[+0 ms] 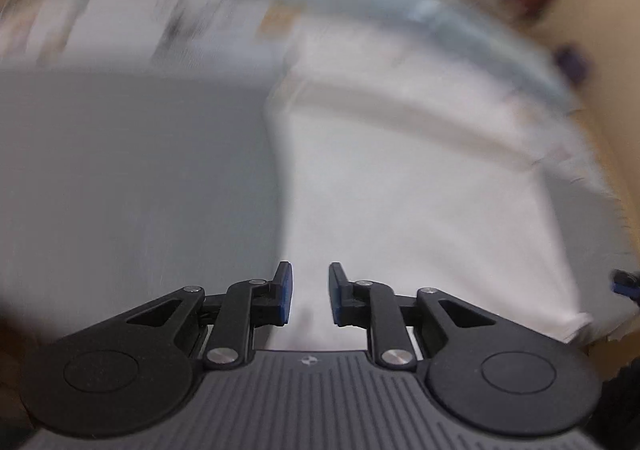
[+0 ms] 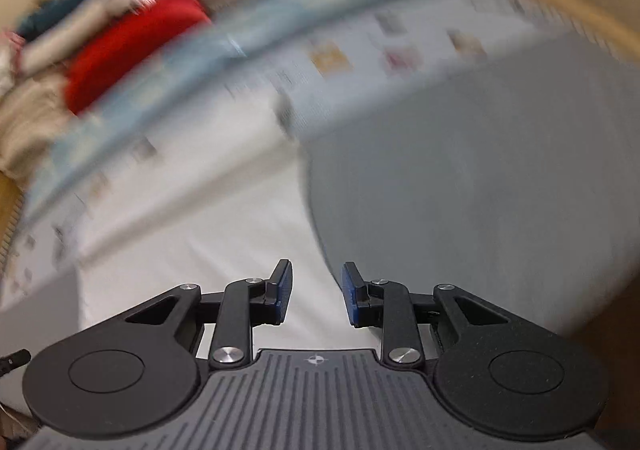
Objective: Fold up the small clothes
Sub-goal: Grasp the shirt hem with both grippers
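white garment (image 1: 400,189) lies spread below both parted, empty grippers: left gripper (image 1: 310,296), right gripper (image 2: 316,298).

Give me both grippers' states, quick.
Left gripper: open, nothing between the pads, above the white garment.
Right gripper: open, empty, over the white garment's edge beside the grey mat.

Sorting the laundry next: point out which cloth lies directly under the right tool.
The white garment, spread flat beneath the right tool; the red cloth sits in the far pile.
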`<act>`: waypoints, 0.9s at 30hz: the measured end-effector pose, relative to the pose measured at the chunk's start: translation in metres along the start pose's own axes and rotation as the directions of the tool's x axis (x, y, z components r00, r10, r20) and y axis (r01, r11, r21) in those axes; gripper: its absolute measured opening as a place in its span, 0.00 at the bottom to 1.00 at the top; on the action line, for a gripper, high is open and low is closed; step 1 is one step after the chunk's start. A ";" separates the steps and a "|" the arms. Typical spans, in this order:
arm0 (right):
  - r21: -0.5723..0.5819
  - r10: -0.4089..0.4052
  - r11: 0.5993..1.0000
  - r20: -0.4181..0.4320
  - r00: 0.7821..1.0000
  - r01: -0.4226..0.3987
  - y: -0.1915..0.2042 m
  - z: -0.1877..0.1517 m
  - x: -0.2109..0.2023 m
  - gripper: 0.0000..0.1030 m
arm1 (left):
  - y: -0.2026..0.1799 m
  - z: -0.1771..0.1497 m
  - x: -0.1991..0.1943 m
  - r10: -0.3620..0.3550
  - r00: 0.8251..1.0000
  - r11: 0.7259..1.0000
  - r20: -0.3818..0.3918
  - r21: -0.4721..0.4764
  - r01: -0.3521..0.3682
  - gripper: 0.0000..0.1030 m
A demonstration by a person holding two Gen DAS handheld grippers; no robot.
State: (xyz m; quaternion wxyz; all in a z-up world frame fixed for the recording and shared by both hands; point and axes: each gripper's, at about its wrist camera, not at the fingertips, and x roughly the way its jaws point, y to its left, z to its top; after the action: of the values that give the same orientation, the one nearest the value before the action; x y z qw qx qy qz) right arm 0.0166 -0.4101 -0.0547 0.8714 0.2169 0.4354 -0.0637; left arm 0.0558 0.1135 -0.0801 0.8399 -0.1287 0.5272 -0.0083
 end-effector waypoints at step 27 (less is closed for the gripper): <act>-0.040 -0.165 0.986 -0.146 0.975 0.160 -0.012 -0.032 0.057 0.33 | 0.000 -0.025 0.038 0.119 0.984 0.988 -0.136 0.116 -0.103 0.20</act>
State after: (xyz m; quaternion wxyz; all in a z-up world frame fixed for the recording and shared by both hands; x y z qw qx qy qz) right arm 0.0247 -0.4026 -0.1198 0.8313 0.1724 0.5163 -0.1122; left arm 0.0511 0.1023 -0.1241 0.8050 -0.0524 0.5910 0.0007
